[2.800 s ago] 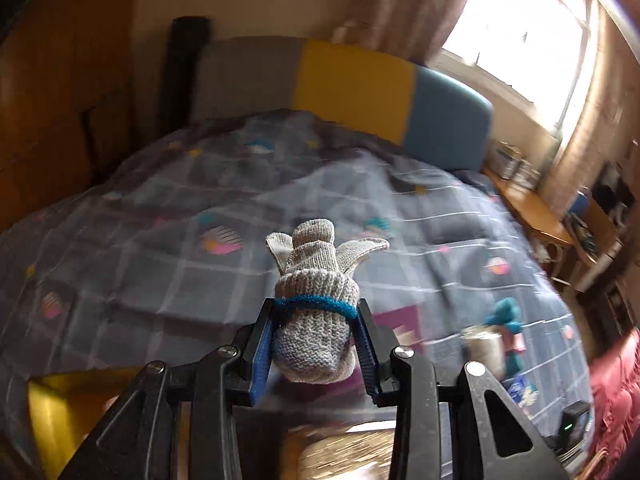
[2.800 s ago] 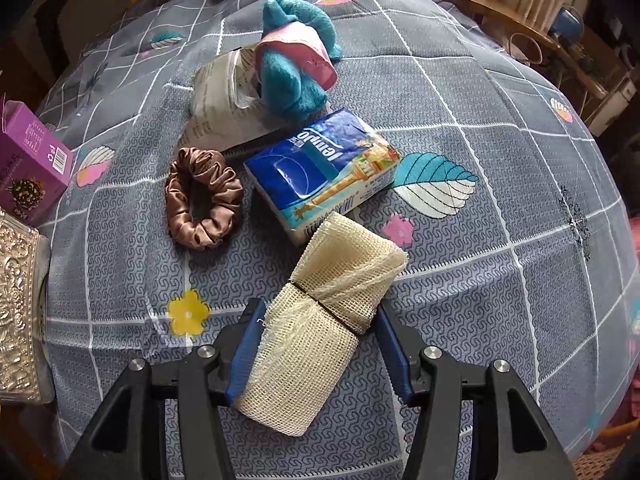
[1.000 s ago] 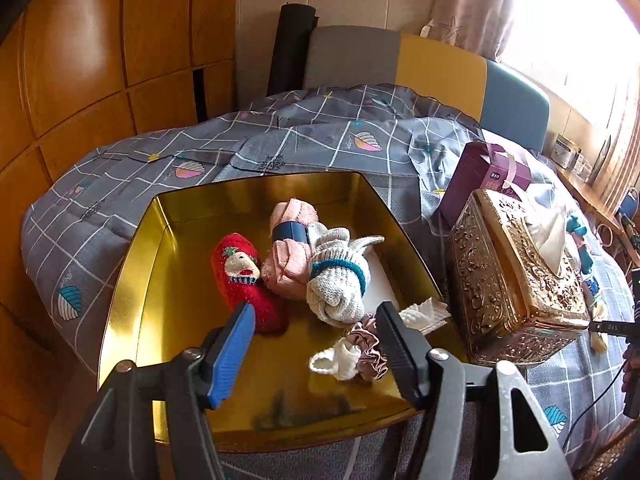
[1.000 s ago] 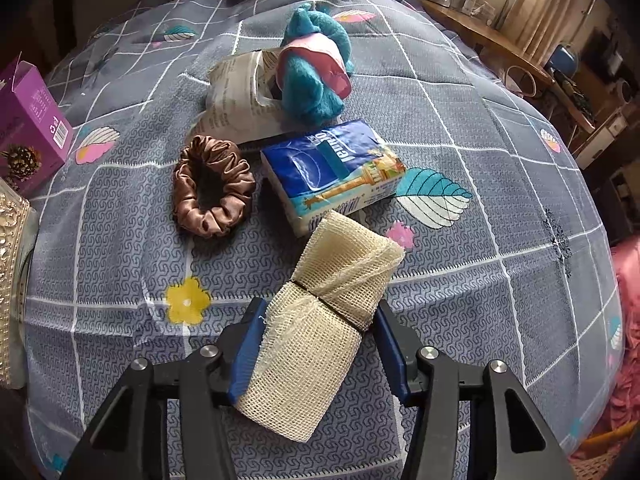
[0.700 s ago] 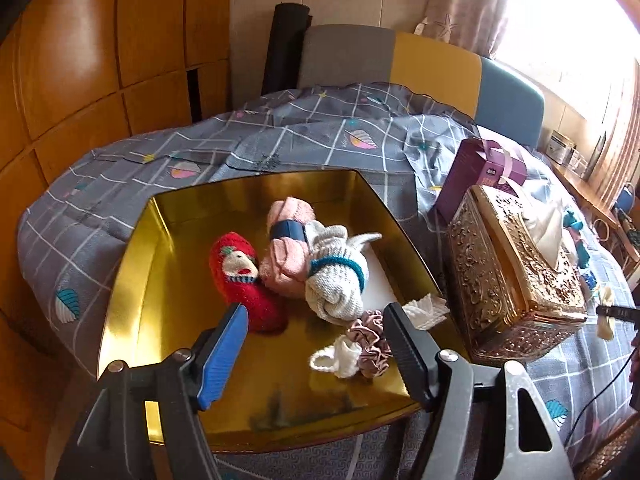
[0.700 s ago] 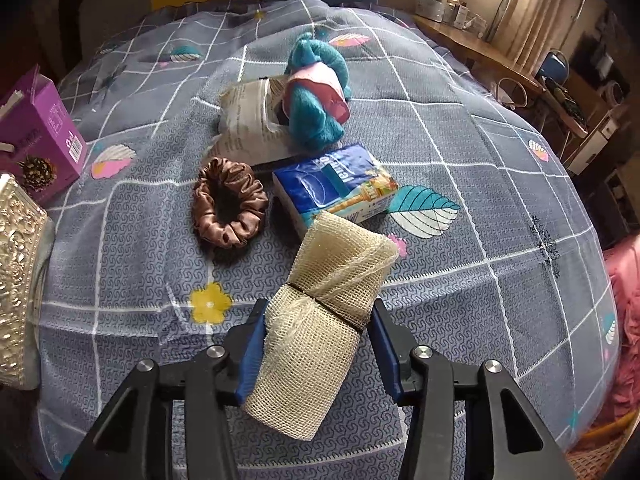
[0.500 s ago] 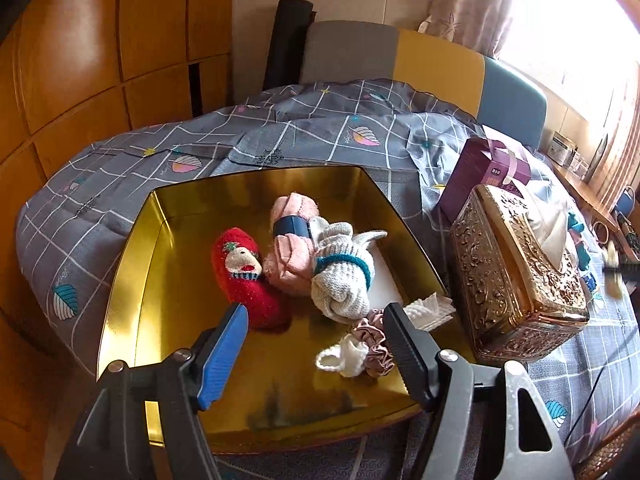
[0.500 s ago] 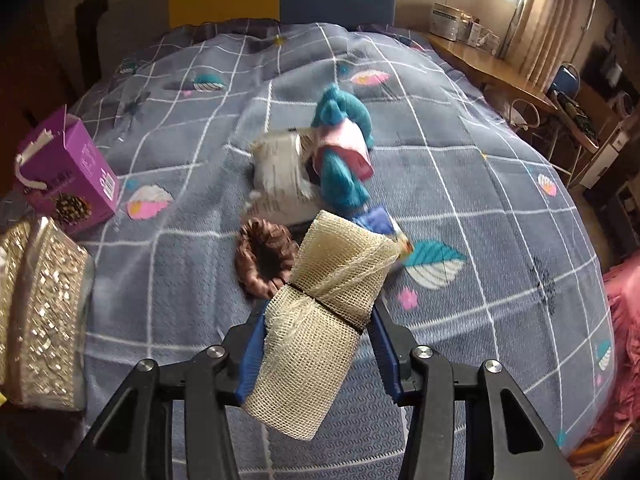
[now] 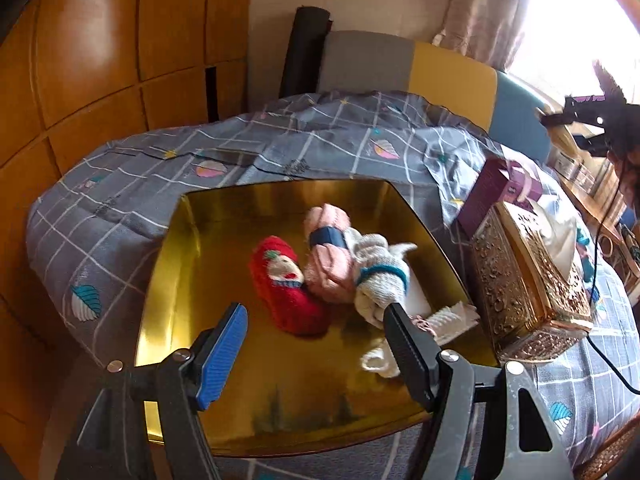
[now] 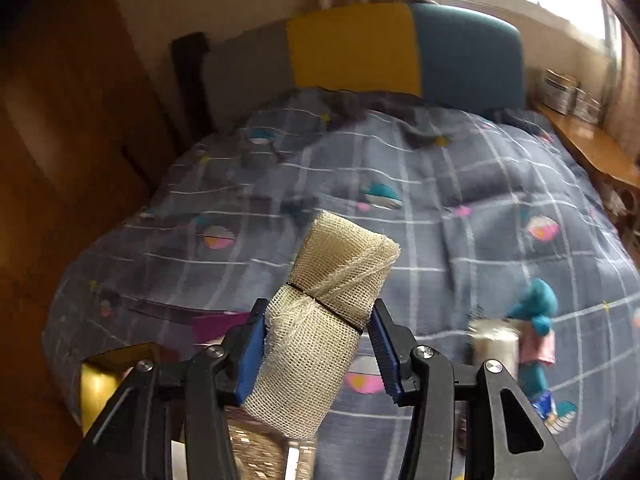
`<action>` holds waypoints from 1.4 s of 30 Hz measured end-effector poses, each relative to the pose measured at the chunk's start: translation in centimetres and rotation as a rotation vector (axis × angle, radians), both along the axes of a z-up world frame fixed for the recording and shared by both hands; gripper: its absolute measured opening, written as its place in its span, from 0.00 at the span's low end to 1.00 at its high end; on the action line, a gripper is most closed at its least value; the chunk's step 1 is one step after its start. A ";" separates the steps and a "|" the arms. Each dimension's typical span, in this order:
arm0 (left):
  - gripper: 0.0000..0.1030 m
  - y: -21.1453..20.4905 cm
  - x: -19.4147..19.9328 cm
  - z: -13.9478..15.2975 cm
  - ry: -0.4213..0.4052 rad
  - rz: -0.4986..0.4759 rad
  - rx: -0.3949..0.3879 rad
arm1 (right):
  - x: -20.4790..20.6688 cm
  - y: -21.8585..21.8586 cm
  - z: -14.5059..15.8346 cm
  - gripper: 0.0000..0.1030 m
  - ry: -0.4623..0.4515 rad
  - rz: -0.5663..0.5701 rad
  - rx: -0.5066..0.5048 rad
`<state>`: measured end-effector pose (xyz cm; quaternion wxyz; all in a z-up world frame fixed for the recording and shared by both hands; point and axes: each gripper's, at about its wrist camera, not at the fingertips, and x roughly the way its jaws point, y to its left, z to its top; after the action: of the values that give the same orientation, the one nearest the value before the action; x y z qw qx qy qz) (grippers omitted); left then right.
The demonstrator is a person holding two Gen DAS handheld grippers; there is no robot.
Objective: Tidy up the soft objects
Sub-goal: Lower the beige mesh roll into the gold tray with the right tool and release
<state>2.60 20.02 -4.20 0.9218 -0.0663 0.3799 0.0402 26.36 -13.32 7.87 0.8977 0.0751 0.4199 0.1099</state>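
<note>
- While the gold tray (image 9: 172, 280) on the bed (image 9: 328, 140) already holds a red knitted sock (image 9: 286, 288), a pink roll with a navy band (image 9: 328, 256), a grey glove bundle (image 9: 380, 284), a small scrunchie (image 9: 420, 322) and some white lacy bits, the sorting looks roughly half done.
- Left gripper (image 9: 316, 340): jaws have just been opening and stand wide over the tray's near edge, nothing between them.
- Right gripper (image 10: 316, 344): jaws pinch the gauze roll (image 10: 324, 320) in the air above the bed, so it seems next for the tray.
- Left on the quilt: a teal plush toy (image 10: 534, 312) and a silvery packet (image 10: 494, 344), both blurred.
- Textures: the gauze is open-weave, cream and tied by a thin black band; the tray is glossy, mirror-like metal; the knits look thick and squashy.
</note>
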 end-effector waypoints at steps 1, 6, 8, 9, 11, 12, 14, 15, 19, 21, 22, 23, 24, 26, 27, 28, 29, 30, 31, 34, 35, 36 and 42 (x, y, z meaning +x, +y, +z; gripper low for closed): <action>0.73 0.3 0.0 0.1 -0.003 0.009 0.001 | -0.6 2.4 0.3 0.48 -0.016 0.077 0.010; 0.73 1.7 -0.3 0.7 -0.015 0.076 0.020 | -6.6 12.7 -0.7 0.49 0.001 0.452 -0.038; 0.73 2.1 -0.4 0.9 -0.020 0.098 0.031 | -9.4 15.6 -2.1 0.49 0.038 0.560 -0.056; 0.73 2.4 -0.5 1.1 -0.024 0.108 0.034 | -10.8 16.9 -2.9 0.49 0.057 0.604 -0.068; 0.73 2.6 -0.7 1.3 -0.032 0.125 0.044 | -13.1 19.0 -4.7 0.49 0.091 0.671 -0.086; 0.73 2.7 -0.8 1.5 -0.035 0.130 0.051 | -14.0 19.9 -5.6 0.49 0.104 0.697 -0.091; 0.73 2.8 -0.9 1.7 -0.041 0.140 0.056 | -15.4 21.5 -7.4 0.49 0.107 0.725 -0.121; 0.73 2.9 -1.0 1.8 -0.043 0.141 0.055 | -15.8 22.2 -8.1 0.49 0.111 0.726 -0.131; 0.72 3.0 -1.2 2.0 -0.050 0.148 0.061 | -15.9 24.4 -10.5 0.50 0.116 0.714 -0.139; 0.72 3.4 -1.3 2.0 -0.051 0.168 0.068 | -16.1 25.1 -11.4 0.50 0.127 0.708 -0.123; 0.72 3.6 -1.3 2.0 -0.049 0.174 0.059 | -16.0 25.1 -11.5 0.51 0.124 0.698 -0.121; 0.72 3.9 -1.3 2.0 -0.051 0.187 0.053 | -16.0 25.3 -11.8 0.52 0.128 0.692 -0.112; 0.72 4.2 -1.3 2.0 -0.053 0.196 0.051 | -15.9 25.4 -12.1 0.53 0.133 0.689 -0.105; 0.72 4.5 -1.3 2.0 -0.053 0.206 0.045 | -16.0 25.6 -12.2 0.55 0.130 0.685 -0.101; 0.72 4.7 -1.3 2.0 -0.055 0.213 0.043 | -16.0 25.6 -12.3 0.57 0.131 0.685 -0.092; 0.72 4.8 -1.4 2.0 -0.054 0.216 0.041 | -16.0 25.5 -12.3 0.61 0.129 0.680 -0.084; 0.72 5.0 -1.4 2.0 -0.054 0.218 0.042 | -15.9 25.4 -12.3 0.63 0.122 0.674 -0.080; 0.72 5.0 -1.4 2.0 -0.053 0.220 0.042 | -16.0 25.2 -12.2 0.63 0.116 0.667 -0.075; 0.72 5.1 -1.3 2.0 -0.053 0.219 0.040 | -16.0 25.1 -12.2 0.63 0.113 0.660 -0.069; 0.72 4.8 -1.4 2.0 -0.055 0.206 0.039 | -16.6 24.5 -11.4 0.63 0.075 0.636 -0.083; 0.72 4.7 -1.4 2.0 -0.055 0.202 0.039 | -17.0 24.2 -11.0 0.63 0.050 0.624 -0.098; 0.72 4.5 -1.4 2.0 -0.056 0.196 0.039 | -17.3 23.9 -10.6 0.67 0.024 0.608 -0.116; 0.72 2.9 -1.4 2.3 -0.059 0.153 0.056 | -18.8 21.1 -8.5 0.84 -0.087 0.517 -0.136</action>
<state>1.18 22.90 -1.86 0.9282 -0.0706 0.3454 0.1188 7.56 7.81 -0.68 0.8601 -0.1000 0.3926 0.3101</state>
